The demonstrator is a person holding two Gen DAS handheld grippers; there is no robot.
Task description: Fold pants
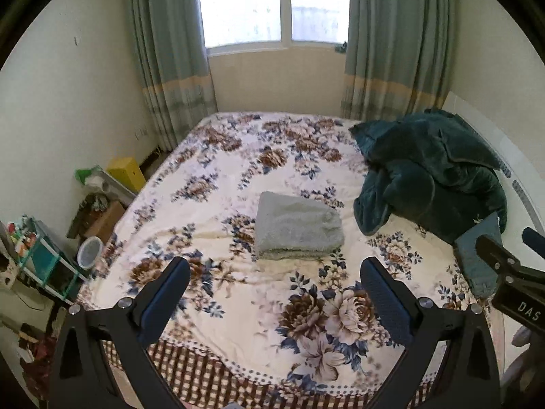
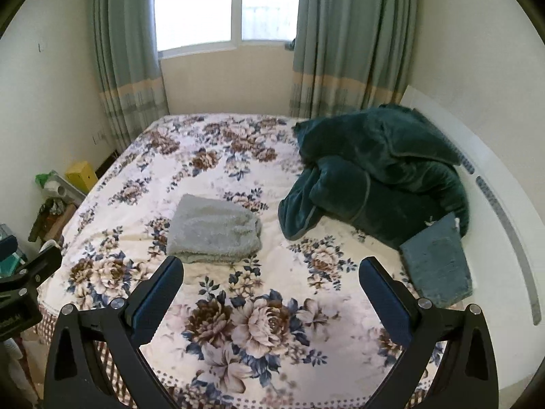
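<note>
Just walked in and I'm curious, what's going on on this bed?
A person holds two grippers above the floral bed. The left gripper and right gripper are both open and empty. The grey fleece pants lie already folded mid-bed, untouched. A dark green blanket is heaped to the right, beside a folded blue cloth.

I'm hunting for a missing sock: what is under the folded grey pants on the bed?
The folded grey pants lie directly on the floral bedspread, which shows all around them. Nothing pokes out at their edges, but whatever sits beneath or between the folded layers is covered.
</note>
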